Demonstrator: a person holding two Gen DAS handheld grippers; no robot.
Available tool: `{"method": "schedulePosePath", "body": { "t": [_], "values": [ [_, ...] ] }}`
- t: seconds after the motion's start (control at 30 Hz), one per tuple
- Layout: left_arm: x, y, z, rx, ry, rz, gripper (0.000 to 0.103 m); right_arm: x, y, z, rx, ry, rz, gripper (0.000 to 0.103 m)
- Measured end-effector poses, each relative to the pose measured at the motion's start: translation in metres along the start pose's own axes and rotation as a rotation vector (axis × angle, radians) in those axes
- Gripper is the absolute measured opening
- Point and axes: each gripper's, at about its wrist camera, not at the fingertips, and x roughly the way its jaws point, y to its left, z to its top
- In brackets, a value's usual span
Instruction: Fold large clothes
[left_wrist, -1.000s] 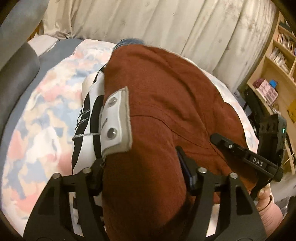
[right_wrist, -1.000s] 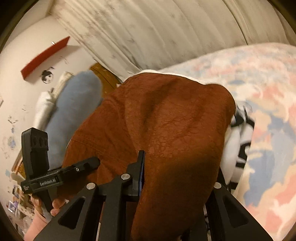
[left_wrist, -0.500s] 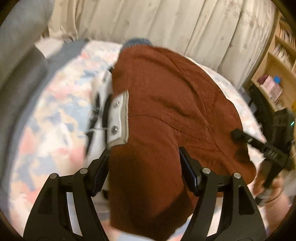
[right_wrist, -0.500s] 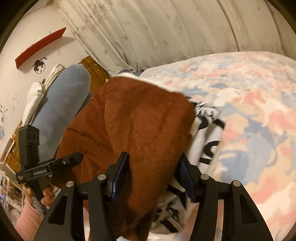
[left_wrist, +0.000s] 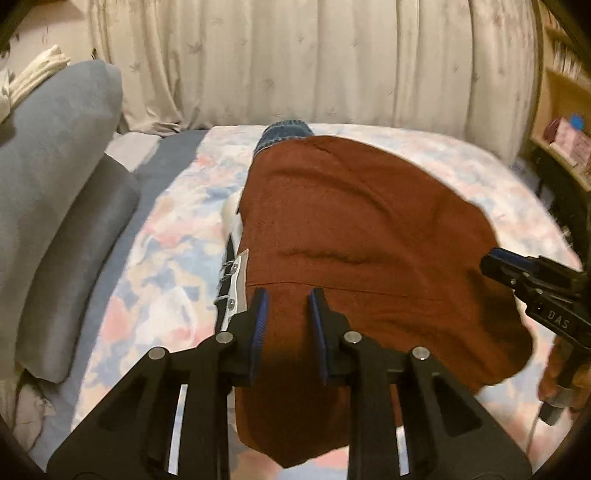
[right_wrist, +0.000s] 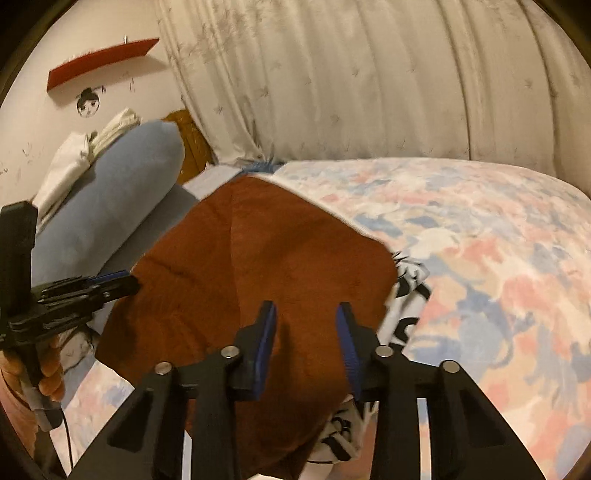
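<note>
Rust-brown garment (left_wrist: 354, 240): spread flat on floral bed (left_wrist: 162, 258), overlying black-and-white garment (right_wrist: 406, 306). Left gripper (left_wrist: 286, 310) above garment's near edge, jaws released, holding nothing. Right gripper (right_wrist: 306, 328) likewise above it, jaws released.

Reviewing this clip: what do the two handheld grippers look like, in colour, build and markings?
Both are matte black plastic with triangular cut-out frames, silver pivot bolts and blue ribbed finger pads. The left gripper and right gripper match. White "DAS" lettering marks the right one's side. A bare hand grips the left handle, cable trailing.
</note>
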Motion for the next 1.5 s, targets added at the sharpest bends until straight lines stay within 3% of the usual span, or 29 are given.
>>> {"method": "schedulePosePath", "body": {
  "t": [0.07,0.27,0.57,0.67,0.9,1.2,1.5],
  "values": [
    [0.006,-0.002,-0.001,-0.003,0.010,0.029,0.020,0.020,-0.004,-0.004,-0.004,0.049,-0.045,0.026],
    [0.017,0.002,0.003,-0.034,0.036,0.035,0.020,0.044,-0.014,-0.019,0.014,0.073,-0.044,0.026],
    [0.004,0.003,0.000,-0.092,0.028,0.037,0.020,0.032,-0.009,-0.016,0.004,0.098,-0.063,0.026],
    [-0.005,-0.003,-0.002,-0.095,0.045,0.040,0.021,0.010,0.001,-0.011,-0.012,0.103,-0.076,0.026],
    [-0.050,-0.031,-0.013,-0.080,0.038,0.015,0.038,-0.058,0.019,-0.012,-0.050,0.073,-0.093,0.026],
    [-0.124,-0.078,-0.039,-0.083,0.018,-0.009,0.040,-0.161,0.035,-0.037,-0.116,0.023,-0.140,0.026],
    [-0.193,-0.135,-0.087,-0.060,-0.014,-0.024,0.040,-0.274,0.044,-0.089,-0.146,-0.007,-0.187,0.029]
  ]
}}
